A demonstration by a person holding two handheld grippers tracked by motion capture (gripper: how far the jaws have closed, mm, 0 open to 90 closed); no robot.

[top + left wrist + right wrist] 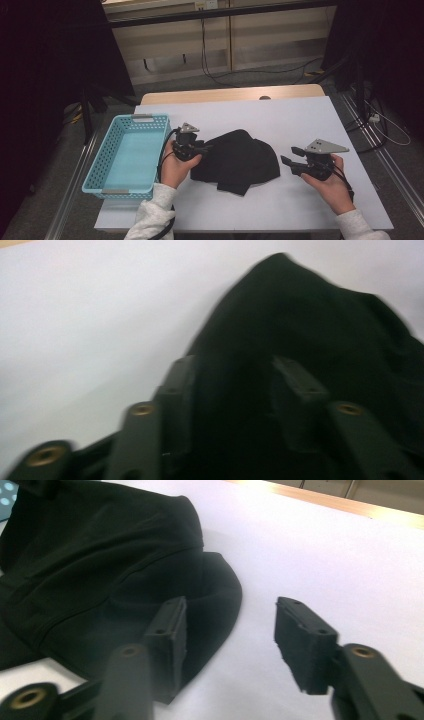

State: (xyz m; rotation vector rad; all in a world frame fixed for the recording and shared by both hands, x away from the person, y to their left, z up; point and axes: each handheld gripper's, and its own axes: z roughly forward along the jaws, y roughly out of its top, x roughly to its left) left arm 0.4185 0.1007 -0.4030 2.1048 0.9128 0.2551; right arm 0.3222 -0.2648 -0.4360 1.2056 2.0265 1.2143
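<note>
Left gripper [204,147] sits at the left edge of the black cloth [237,160], jaws spread apart and pointing across it. In the left gripper view the gripper [232,375] looks straight over the cloth [310,340], the dark fabric running between and beyond the two jaws; the picture is blurred, so whether the pads brush the fabric is hard to say, but they are not clamped on it.

Over to the right gripper [291,157]: it is held just off the cloth's right edge, above bare white table [300,120], jaws parted with nothing between them. In the right gripper view that gap is plain on the gripper [230,625], with white surface showing through, and the cloth [100,570] lying off to the left of the jaws, its rounded hem curling beside the nearer jaw.

The cloth itself lies crumpled and roughly folded in the middle of the table, humped at the far side, with a flatter flap poking out toward the person. It sits between the two hands, close to both.

A light blue basket [95,175] stands at the table's left side, just beside the left hand [176,167]. The right hand [330,182] grips its tool from below, grey plate on top.
</note>
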